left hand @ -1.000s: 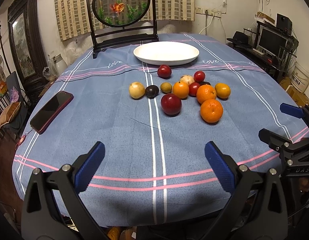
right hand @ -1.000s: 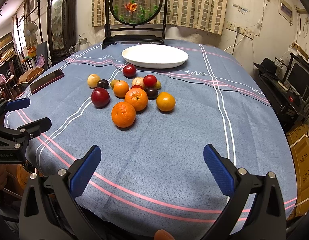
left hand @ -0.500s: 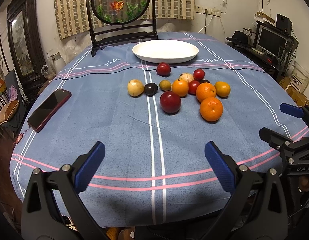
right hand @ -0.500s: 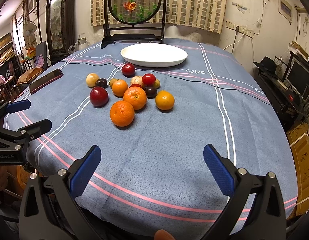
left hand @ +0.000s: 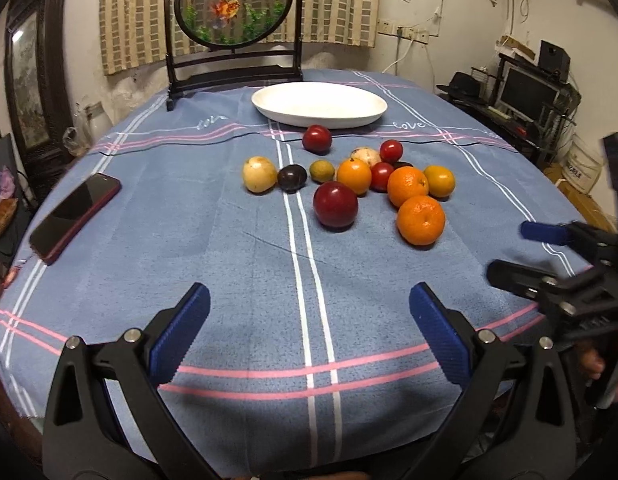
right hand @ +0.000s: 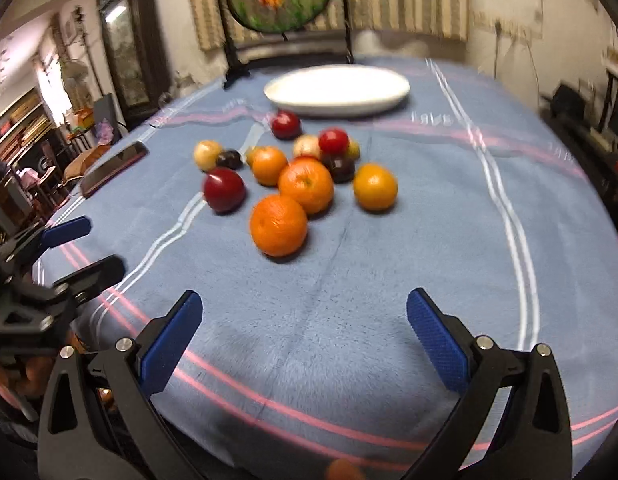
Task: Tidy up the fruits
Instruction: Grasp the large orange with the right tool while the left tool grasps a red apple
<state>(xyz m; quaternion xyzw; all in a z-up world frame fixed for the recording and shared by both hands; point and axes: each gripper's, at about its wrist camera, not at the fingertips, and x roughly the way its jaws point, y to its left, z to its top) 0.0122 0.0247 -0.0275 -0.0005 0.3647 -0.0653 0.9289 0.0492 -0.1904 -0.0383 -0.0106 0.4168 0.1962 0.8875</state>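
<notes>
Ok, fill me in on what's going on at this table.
A person holds a two-finger tool in each hand over a blue tablecloth, sorting fruit. Both the left tool and the right tool are open and hold nothing. The fruits, among them oranges, a dark red plum and smaller pieces, sit clustered on the cloth. The white plate behind them holds nothing yet. A phone lies off to the left.
</notes>
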